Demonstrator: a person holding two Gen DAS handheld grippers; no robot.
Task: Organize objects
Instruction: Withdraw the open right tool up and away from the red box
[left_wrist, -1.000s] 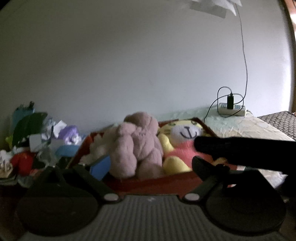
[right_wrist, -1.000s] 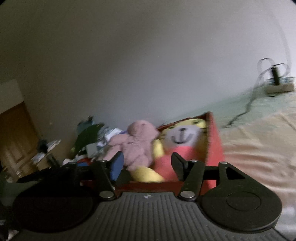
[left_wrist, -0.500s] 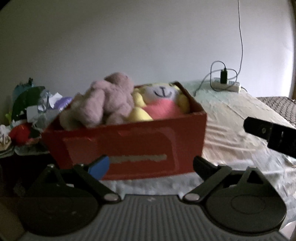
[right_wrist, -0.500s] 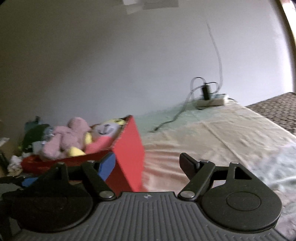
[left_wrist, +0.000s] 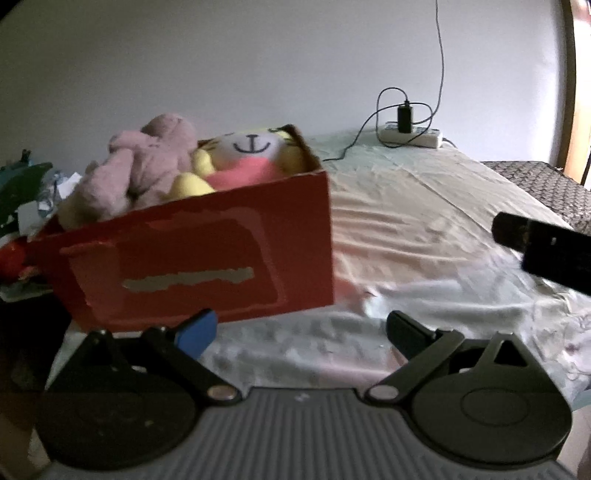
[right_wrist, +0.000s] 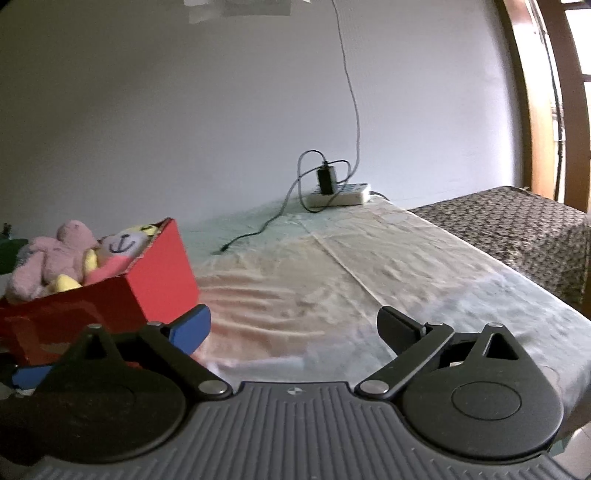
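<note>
One red cardboard box (left_wrist: 207, 266) sits on the bed's pale sheet (left_wrist: 424, 229), near its left end, and two plush toys are packed inside: a pink stuffed bunny-ish thing (left_wrist: 147, 162) on the left, touching a yellow-and-pink plush with a white face (left_wrist: 251, 155) on the right. The box's front has a torn, peeled label patch. There might be more toys under those two, can't tell.

Two grippers here. The left gripper (left_wrist: 299, 330) has its jaws spread wide with nothing between them, hovering just in front of the box. The right gripper (right_wrist: 293, 328) is also wide apart and empty, over bare sheet to the right of the box; from the left wrist view only a dark chunk of it pokes in at the right edge.

At the far end of the bed: one white power strip (right_wrist: 340, 194) with one black charger (right_wrist: 325, 179) plugged in, cables looping around it.

Left of the box there's a pile of clutter (left_wrist: 26, 206), with green, red and white bits, too blurry and cut off to name.
</note>
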